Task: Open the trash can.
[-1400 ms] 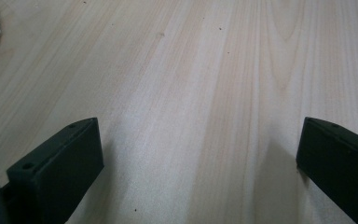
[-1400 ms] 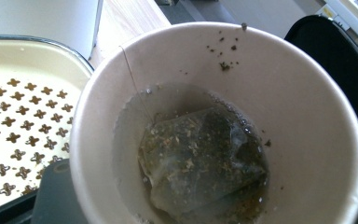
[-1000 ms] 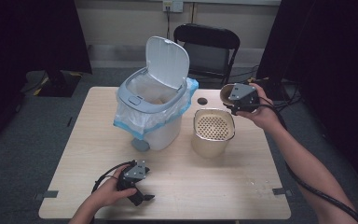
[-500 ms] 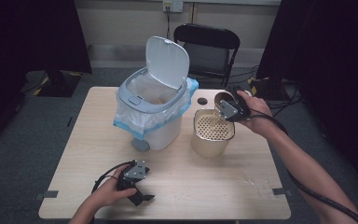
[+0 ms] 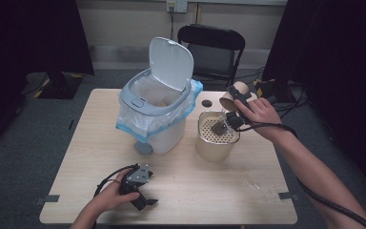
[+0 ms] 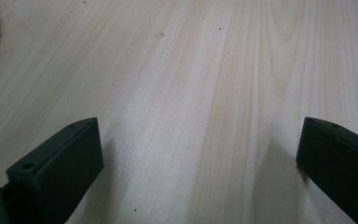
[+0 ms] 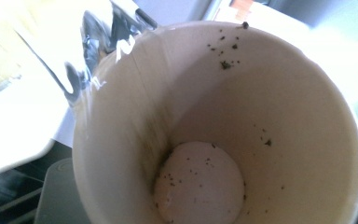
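Observation:
A brown paper cup (image 5: 229,97) is tipped over the beige perforated basket (image 5: 214,148) on the right of the table, with my right gripper (image 5: 233,106) shut on it. A dark wet clump (image 5: 218,128) lies on the basket's perforated floor. In the right gripper view, the cup's (image 7: 223,121) white inside holds little more than dark specks and a brownish streak down one wall. Near the front edge my left gripper (image 5: 143,200) rests on the table. Its jaws (image 6: 198,140) stand wide open over bare wood.
A white pedal bin (image 5: 157,124) with a blue liner and raised lid (image 5: 171,62) stands left of the basket. A small black disc (image 5: 206,103) lies behind the basket. A black folding chair (image 5: 212,47) stands beyond the table's (image 5: 228,191) far edge.
My right hand has brought the cup left and down, from beside the basket to over it, and tipped it. A dark clump now lies in the basket. The left gripper has stayed put.

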Demonstrator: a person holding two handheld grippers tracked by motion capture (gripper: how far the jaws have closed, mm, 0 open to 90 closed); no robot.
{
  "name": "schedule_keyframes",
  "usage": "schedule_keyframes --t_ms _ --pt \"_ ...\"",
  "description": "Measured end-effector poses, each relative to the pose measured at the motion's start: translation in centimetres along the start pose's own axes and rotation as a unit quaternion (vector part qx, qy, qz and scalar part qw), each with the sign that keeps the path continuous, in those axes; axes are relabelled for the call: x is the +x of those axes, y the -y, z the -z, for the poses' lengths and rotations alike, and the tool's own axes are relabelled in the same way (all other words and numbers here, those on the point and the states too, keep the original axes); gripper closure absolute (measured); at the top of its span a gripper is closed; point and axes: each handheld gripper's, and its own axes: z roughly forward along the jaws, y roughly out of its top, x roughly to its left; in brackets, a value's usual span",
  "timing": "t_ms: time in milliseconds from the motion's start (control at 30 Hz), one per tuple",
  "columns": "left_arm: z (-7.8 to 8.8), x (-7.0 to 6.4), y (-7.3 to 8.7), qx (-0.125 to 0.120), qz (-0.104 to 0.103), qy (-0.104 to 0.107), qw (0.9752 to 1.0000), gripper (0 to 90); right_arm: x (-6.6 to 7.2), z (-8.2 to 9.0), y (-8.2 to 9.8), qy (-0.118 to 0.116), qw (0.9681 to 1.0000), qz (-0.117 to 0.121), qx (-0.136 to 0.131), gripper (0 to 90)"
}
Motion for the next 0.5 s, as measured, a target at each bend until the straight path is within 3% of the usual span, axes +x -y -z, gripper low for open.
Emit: schedule_keyframes --t_ms 67,100,133,233,267,300,367,400,433,467,500 --pt "0.0 0.0 0.0 -0.001 0.000 0.000 1.0000 0.0 -0.1 0.2 0.0 -0.009 0.9997 -0.020 -0.006 30.0" --pt "0.0 0.0 0.0 -0.001 0.001 0.000 1.0000 0.0 -0.2 0.2 0.1 -0.018 0.9989 -0.041 -0.012 29.8" --pt "0.0 0.0 0.0 -0.001 0.001 0.000 1.0000 0.0 -0.5 0.2 0.3 -0.049 0.9944 -0.091 -0.023 29.8" --pt "0.0 0.0 0.0 -0.001 0.000 0.000 1.0000 0.0 -1.1 -0.2 1.2 -0.096 0.9784 -0.177 -0.045 29.5" --pt "0.0 0.0 0.0 -0.001 0.000 0.000 1.0000 0.0 -1.3 -0.4 1.6 -0.114 0.9683 -0.214 -0.059 29.5" --pt "0.0 0.0 0.0 0.000 0.000 0.000 1.0000 0.0 -1.4 -0.4 1.9 -0.121 0.9614 -0.240 -0.058 29.5" --pt "0.0 0.0 0.0 -0.002 0.000 0.001 1.0000 0.0 -1.8 -0.7 2.5 -0.153 0.9410 -0.294 -0.069 29.4" --pt "0.0 0.0 0.0 0.000 0.000 0.000 1.0000 0.0 -2.0 -0.8 2.8 -0.167 0.9298 -0.319 -0.077 29.4" --pt "0.0 0.0 0.0 0.000 0.000 0.000 1.0000 0.0 -2.3 -0.9 3.1 -0.184 0.9150 -0.349 -0.083 29.3" --pt "0.0 0.0 0.0 0.000 0.000 0.001 1.0000 0.0 -2.5 -1.0 3.4 -0.192 0.9047 -0.369 -0.090 29.3" --pt "0.0 0.0 0.0 0.001 0.000 0.002 1.0000 0.0 -2.7 -1.1 3.6 -0.208 0.8896 -0.395 -0.097 29.3"
